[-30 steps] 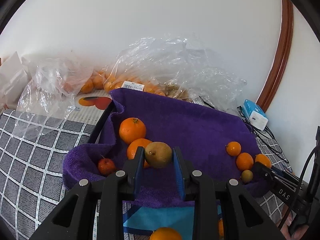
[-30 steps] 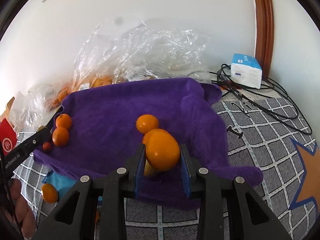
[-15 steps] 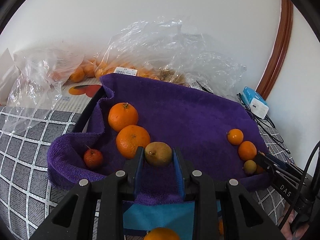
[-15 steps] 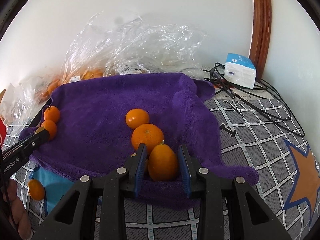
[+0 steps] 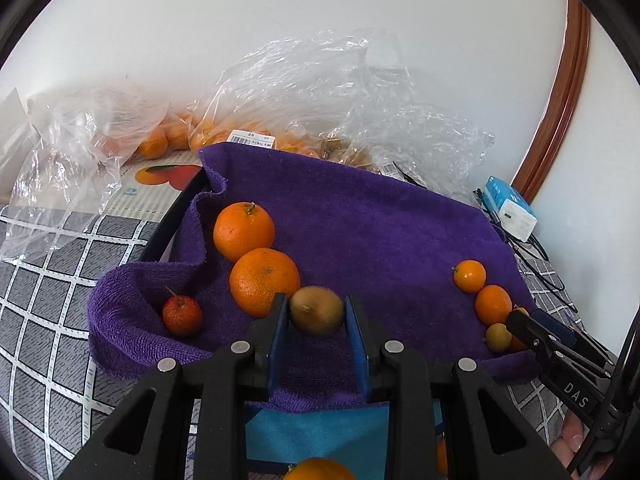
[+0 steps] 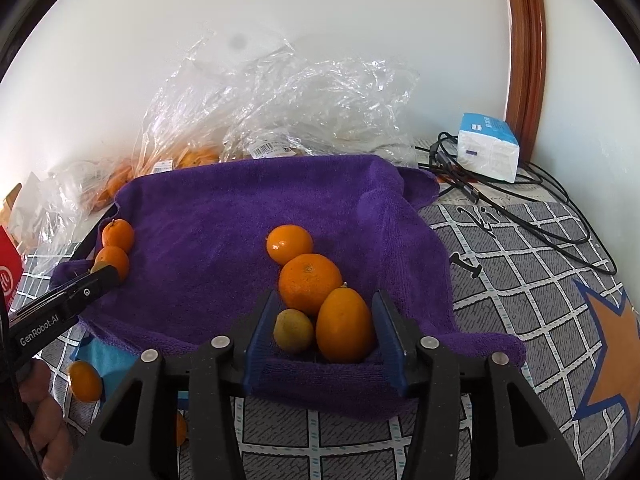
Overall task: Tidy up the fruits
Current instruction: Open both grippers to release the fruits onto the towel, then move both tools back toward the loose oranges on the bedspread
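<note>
Over purple towel (image 5: 380, 232): left tongs (image 5: 317, 316) pinch kiwi (image 5: 317, 310); right tongs (image 6: 325, 320) opening.

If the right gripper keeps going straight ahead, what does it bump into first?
Probably the oval orange fruit lying between the opening jaws of the right gripper, beside a small yellow-green fruit. Depth is hard to judge.

A white and blue box (image 6: 489, 151) is sitting near the wall beside a brown wooden frame (image 6: 525, 52), with black cables (image 6: 520, 216) trailing from beside it across the grey checked cover (image 6: 520, 264). An orange star with a blue edge (image 6: 612, 344) is showing on that cover. A red carton (image 6: 9, 272), possibly a package, is peeking in at the left edge.
</note>
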The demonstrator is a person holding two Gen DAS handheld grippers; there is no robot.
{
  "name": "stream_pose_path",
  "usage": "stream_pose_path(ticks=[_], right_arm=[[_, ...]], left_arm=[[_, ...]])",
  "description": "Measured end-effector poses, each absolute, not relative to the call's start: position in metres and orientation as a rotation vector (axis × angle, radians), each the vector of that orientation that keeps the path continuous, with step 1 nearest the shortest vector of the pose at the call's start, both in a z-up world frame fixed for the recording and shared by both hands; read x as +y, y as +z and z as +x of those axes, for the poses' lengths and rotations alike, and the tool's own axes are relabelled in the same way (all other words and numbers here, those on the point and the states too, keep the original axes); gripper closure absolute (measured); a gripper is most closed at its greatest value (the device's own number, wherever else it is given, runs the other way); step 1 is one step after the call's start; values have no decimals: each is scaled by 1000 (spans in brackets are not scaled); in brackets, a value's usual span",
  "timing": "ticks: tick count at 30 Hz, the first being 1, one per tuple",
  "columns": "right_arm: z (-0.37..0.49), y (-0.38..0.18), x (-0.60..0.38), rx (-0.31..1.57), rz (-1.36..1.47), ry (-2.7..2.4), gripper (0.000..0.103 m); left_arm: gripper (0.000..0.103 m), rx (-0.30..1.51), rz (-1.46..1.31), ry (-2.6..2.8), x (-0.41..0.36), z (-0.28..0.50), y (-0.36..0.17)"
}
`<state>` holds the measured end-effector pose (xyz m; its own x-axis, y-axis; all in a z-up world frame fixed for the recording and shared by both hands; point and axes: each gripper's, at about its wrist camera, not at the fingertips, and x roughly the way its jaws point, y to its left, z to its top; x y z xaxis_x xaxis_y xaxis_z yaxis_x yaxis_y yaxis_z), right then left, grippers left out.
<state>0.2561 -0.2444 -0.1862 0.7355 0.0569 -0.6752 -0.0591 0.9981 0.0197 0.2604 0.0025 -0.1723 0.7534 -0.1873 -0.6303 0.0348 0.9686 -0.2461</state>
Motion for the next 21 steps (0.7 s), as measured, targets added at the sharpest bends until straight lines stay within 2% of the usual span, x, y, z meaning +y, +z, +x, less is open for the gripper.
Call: stream_pose_path(ticks=[4, 7, 14, 21], right_arm=[[254, -185, -244, 727, -1, 63, 50], [254, -184, -246, 722, 10, 61, 49], [255, -185, -248, 724, 19, 49, 47], [249, -180, -245, 690, -14, 16, 47]], left_arm=[[76, 709, -220, -120, 1, 260, -172], [72, 707, -221, -121, 1, 260, -172], [52, 681, -237, -107, 5, 257, -168], [52, 641, -299, -78, 18, 251, -162]])
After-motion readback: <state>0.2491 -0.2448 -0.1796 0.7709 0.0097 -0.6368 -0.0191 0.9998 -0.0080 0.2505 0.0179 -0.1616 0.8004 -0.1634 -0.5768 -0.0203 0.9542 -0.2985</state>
